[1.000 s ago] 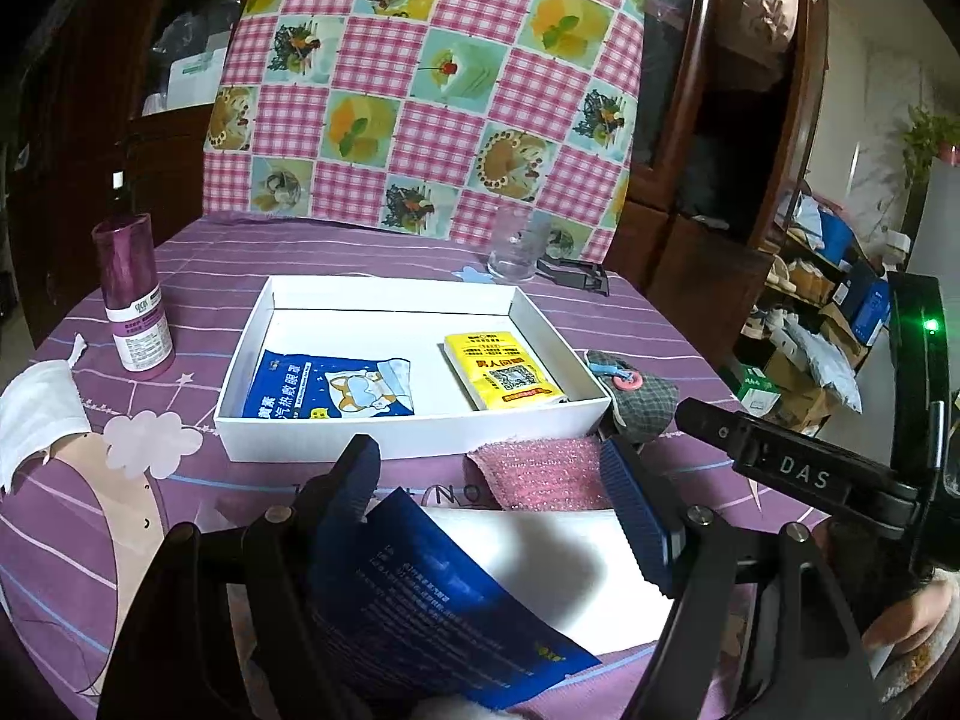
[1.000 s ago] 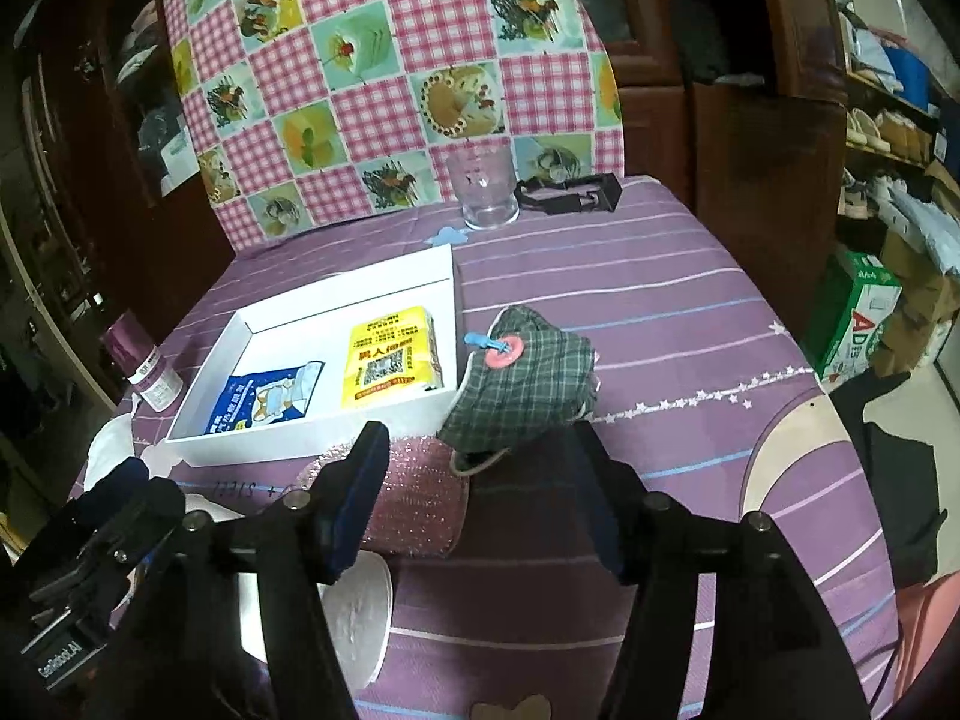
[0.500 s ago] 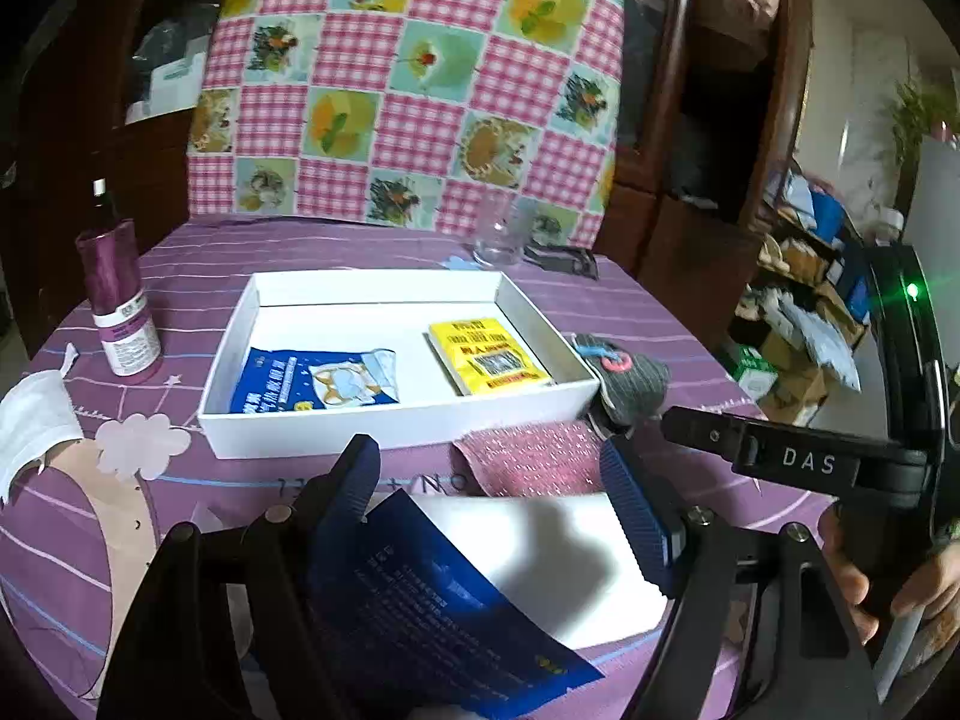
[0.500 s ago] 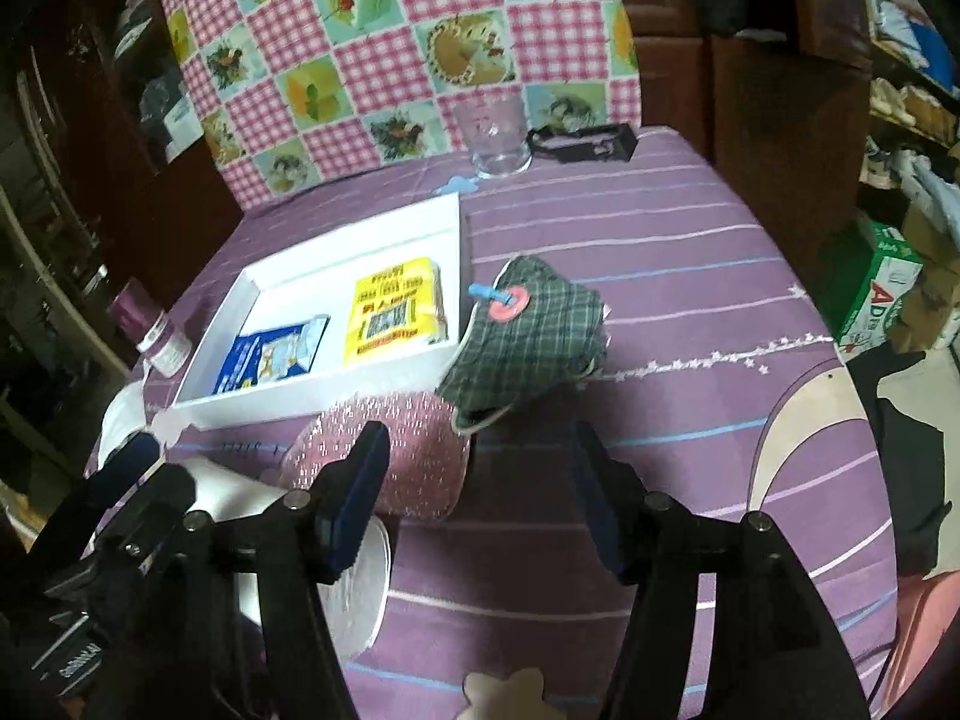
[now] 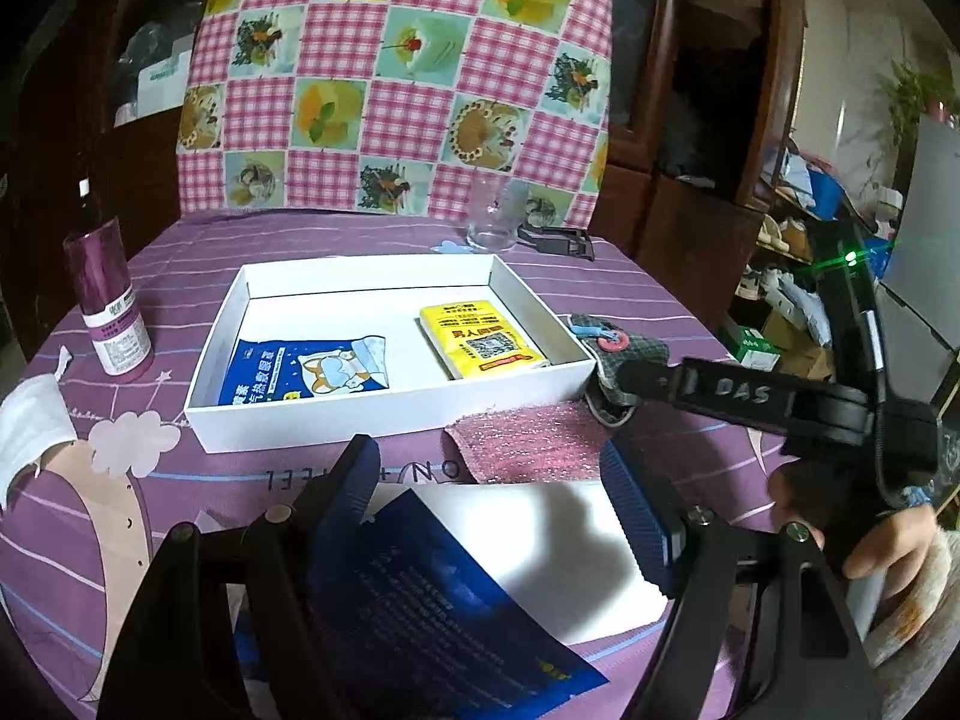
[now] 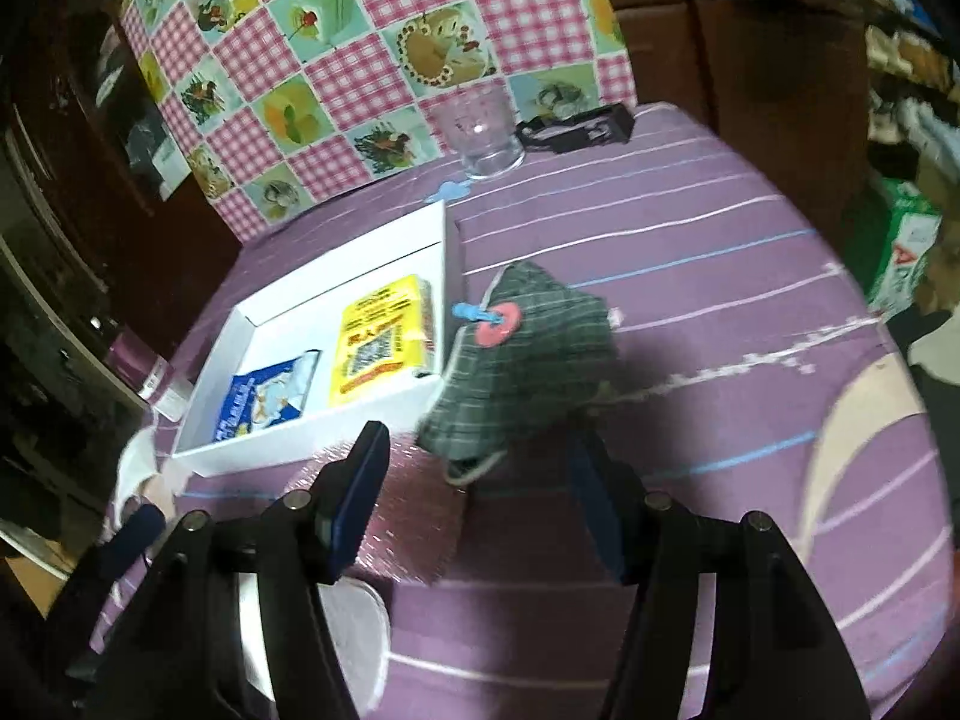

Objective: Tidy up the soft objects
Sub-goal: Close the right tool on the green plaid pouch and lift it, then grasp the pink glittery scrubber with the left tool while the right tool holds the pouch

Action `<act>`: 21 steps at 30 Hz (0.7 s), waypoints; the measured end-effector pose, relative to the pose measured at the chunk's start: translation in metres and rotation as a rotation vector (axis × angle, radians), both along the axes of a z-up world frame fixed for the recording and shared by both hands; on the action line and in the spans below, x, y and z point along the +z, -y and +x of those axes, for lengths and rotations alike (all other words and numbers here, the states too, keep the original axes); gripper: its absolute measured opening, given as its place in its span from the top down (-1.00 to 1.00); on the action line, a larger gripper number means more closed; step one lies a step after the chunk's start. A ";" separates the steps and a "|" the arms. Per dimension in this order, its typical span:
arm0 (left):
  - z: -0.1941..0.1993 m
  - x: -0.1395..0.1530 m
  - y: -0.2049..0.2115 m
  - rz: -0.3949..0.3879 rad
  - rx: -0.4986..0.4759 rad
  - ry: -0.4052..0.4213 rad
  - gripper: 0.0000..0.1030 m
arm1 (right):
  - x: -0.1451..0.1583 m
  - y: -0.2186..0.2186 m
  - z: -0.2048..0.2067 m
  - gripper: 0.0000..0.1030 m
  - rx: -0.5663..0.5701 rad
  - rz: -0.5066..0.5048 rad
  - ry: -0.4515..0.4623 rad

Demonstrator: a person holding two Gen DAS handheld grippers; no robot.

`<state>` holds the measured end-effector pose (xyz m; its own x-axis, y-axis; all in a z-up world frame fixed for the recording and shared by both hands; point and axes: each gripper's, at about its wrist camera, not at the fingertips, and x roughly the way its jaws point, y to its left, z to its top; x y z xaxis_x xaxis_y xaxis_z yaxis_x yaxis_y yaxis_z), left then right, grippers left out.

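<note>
Inside, the white box (image 5: 384,414) holds two packets, while both hand-held grippers gape wide, gripping nothing.

table (image 5: 630,294): purple striped cloth | on it: white box (image 5: 384,408), pink cloth (image 5: 528,444), plaid pouch (image 6: 528,360), glass (image 6: 480,132), purple bottle (image 5: 108,306)

A white tray (image 5: 384,414) holds a flat blue packet (image 5: 306,372) at nine o'clock and a yellow packet (image 5: 483,339) at three. A grey plaid pouch (image 6: 528,360) touches its corner; a pink glittery cloth (image 5: 528,444) lies beside it.
</note>
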<state>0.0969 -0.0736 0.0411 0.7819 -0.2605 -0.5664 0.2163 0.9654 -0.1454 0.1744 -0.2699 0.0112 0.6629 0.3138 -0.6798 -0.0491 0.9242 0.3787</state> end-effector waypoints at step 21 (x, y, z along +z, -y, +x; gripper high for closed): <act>0.007 -0.004 -0.007 -0.029 0.016 -0.025 -0.48 | 0.010 0.035 -0.021 0.74 -0.128 0.048 0.064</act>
